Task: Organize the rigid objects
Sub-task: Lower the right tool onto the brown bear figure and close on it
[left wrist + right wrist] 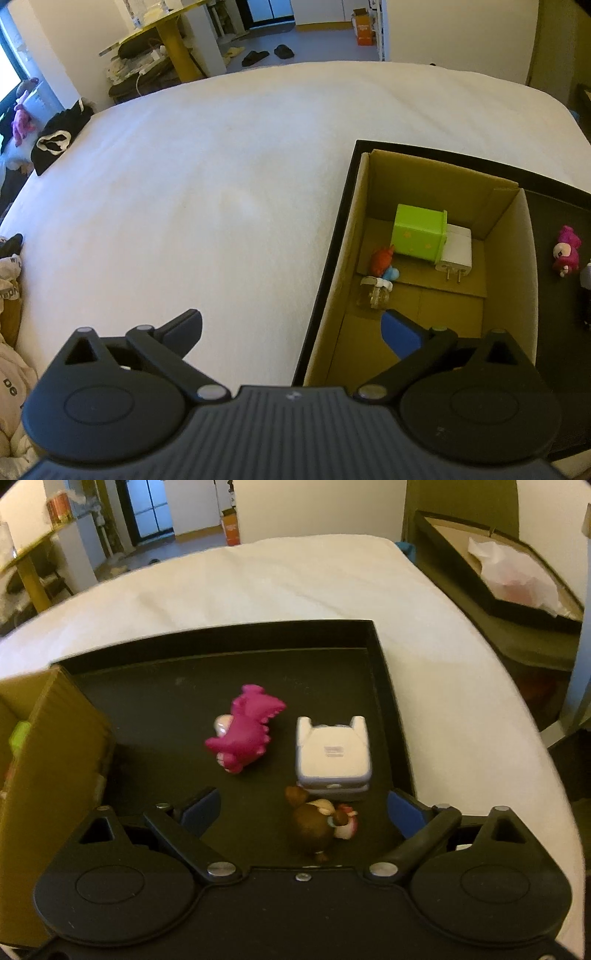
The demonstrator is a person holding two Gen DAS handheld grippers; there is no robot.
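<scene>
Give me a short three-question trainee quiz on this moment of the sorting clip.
1. True or false: the green box lies inside the cardboard box.
2. Which toy sits nearest between the right gripper fingers? A) pink dinosaur B) brown figure C) white case
3. Fill in: the things not yet sorted lie on a black ____.

Key
1. True; it stands against a white charger.
2. B; the open fingers do not touch it.
3. tray
</scene>
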